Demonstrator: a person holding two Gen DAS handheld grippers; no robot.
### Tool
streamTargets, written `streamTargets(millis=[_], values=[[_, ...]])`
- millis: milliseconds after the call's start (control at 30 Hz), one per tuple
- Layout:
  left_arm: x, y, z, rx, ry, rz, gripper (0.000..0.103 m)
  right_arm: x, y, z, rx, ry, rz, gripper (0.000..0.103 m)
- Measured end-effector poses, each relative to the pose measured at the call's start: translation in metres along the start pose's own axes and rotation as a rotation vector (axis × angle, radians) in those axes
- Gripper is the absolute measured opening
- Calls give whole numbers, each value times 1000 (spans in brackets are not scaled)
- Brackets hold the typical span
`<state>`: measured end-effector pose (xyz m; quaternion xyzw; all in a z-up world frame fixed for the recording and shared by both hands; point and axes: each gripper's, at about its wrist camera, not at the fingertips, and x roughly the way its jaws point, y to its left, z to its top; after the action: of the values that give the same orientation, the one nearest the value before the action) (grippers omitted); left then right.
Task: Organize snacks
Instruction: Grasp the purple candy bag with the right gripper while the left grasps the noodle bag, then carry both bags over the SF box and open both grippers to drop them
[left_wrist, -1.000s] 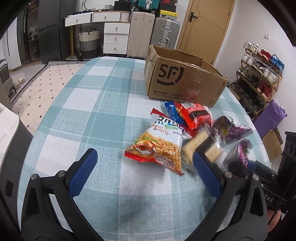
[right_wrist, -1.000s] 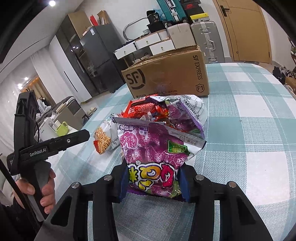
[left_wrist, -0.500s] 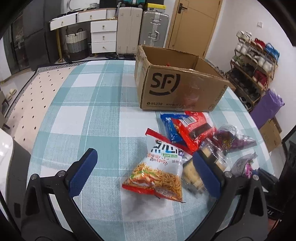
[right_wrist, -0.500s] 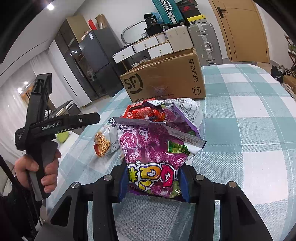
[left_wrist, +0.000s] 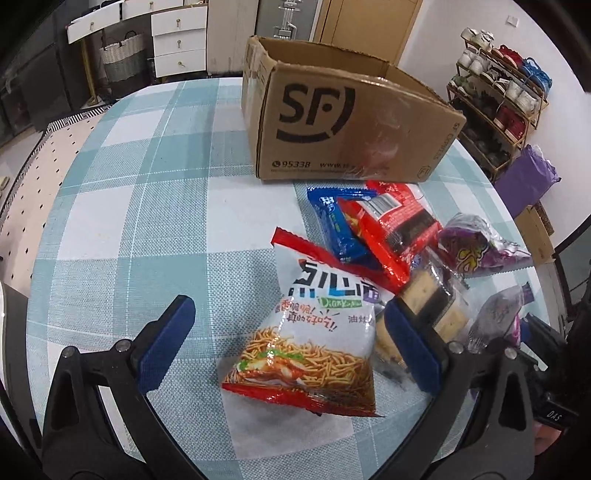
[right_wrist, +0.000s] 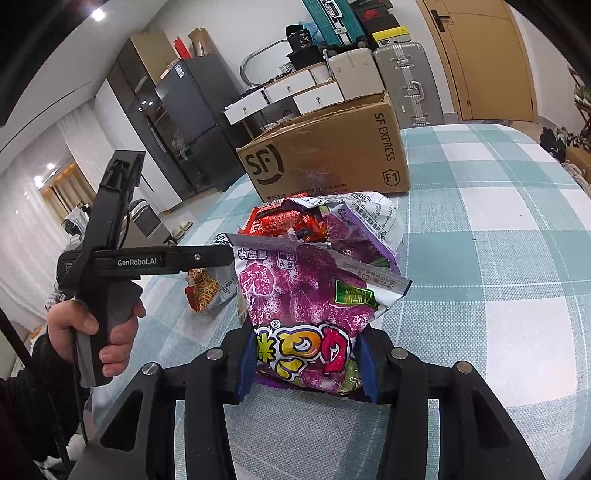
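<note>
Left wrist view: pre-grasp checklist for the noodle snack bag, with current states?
1. Left tongs open wide enough: ok, jaws well apart.
2. Noodle snack bag between the jaws: ok, though off-centre, nearer the right pad.
3. Bag free of neighbours: not ok, its top edge overlaps the red packet and a cracker pack sits beside it.
4. Right tongs secure on the purple bag: ok.
5. Cardboard box open-topped: ok.
6. Room inside box: cannot tell.

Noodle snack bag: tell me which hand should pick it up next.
Left. The left gripper is open above the noodle snack bag, while the right gripper is shut on the purple snack bag.
</note>
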<state>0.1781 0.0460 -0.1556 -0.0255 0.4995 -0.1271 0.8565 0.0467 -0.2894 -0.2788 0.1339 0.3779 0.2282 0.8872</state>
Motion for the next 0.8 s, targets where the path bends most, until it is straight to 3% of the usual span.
streamTargets(millis=[133,233,333,433,667,800], values=[[4,1,3,-5,7,-7,96,0,-4,0,21,0,5,46],[3,-1,4,14,1,-9,82,1,-2,0,15,3,-14,46],[-4,-2,2,16,-8,-52,57,0,4,-1,-9,2,-24,46],[-10,-5,-1,27,-19,-49,48,-1,6,-1,-25,0,-26,46],[-31,-5,-18,4,-36,-67,44,-2,5,-1,-20,-8,-43,46],[-58,-6,-34,-19,-100,-67,44,-10,11,-3,-48,-47,-55,46]])
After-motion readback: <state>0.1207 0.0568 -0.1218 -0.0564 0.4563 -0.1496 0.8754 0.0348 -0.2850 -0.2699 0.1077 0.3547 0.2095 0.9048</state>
